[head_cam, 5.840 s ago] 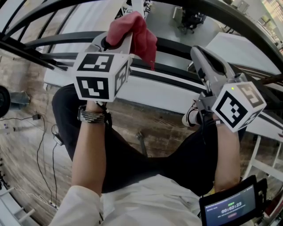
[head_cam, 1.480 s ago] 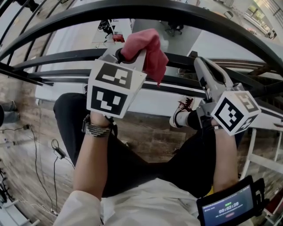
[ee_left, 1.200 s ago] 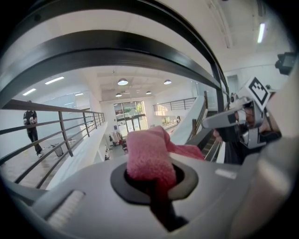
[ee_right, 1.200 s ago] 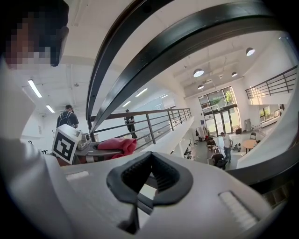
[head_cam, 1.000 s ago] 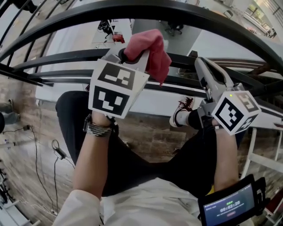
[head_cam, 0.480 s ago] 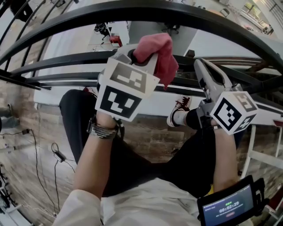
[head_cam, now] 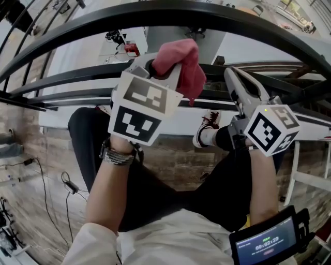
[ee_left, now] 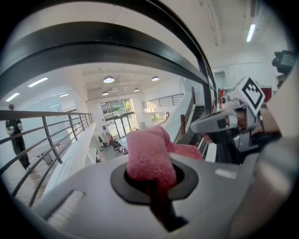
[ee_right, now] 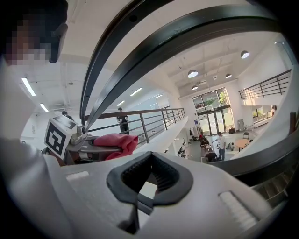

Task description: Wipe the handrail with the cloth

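Holding nothing, the right gripper (head_cam: 231, 73) sits just under the handrail (head_cam: 170, 11) with its jaws clenched together. Beside it is the left gripper (head_cam: 155, 66), whose jaws grasp the cloth (head_cam: 181, 62) by one bunched fold. Most of the cloth stands loose above and past those jaws, just below the handrail and, as far as I can tell, not touching it.

That gap is the first risk: a stroke made from this height would likely pass under the handrail and clean nothing. The second is the grip. With only a small fold pinched, drag along the handrail could pull the cloth free. The left gripper's hard body could also knock the handrail if it is lifted too fast.

The last risk lies beyond the handrail, where the hall floor (head_cam: 217, 39) is far below. A cloth that slips out there would probably fall past the lower bars (head_cam: 62, 81) and be lost.
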`<state>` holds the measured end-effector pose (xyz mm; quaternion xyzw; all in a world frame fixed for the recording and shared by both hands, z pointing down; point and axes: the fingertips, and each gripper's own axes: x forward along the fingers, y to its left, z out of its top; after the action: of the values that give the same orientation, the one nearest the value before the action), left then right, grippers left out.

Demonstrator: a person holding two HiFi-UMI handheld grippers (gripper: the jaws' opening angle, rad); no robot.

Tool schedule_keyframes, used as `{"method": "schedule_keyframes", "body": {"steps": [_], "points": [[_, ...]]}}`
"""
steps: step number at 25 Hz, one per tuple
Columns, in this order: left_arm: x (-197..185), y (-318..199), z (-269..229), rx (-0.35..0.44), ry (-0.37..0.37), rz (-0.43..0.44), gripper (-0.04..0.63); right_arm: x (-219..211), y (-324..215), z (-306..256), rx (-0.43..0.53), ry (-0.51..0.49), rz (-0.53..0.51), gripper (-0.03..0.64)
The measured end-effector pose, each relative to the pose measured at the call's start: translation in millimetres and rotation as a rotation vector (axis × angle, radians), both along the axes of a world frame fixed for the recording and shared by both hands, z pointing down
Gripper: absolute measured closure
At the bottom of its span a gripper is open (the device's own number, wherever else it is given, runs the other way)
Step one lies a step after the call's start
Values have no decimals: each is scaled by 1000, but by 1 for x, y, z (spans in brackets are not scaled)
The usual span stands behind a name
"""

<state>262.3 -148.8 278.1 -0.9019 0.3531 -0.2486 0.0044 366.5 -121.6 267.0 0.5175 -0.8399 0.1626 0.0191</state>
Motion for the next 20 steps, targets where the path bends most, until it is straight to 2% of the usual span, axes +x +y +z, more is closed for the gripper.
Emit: {"method": "schedule_keyframes", "body": {"steps": [20], "points": [[46, 12, 1, 21, -39, 105, 568, 32, 9, 1, 5, 10, 70, 614]]}}
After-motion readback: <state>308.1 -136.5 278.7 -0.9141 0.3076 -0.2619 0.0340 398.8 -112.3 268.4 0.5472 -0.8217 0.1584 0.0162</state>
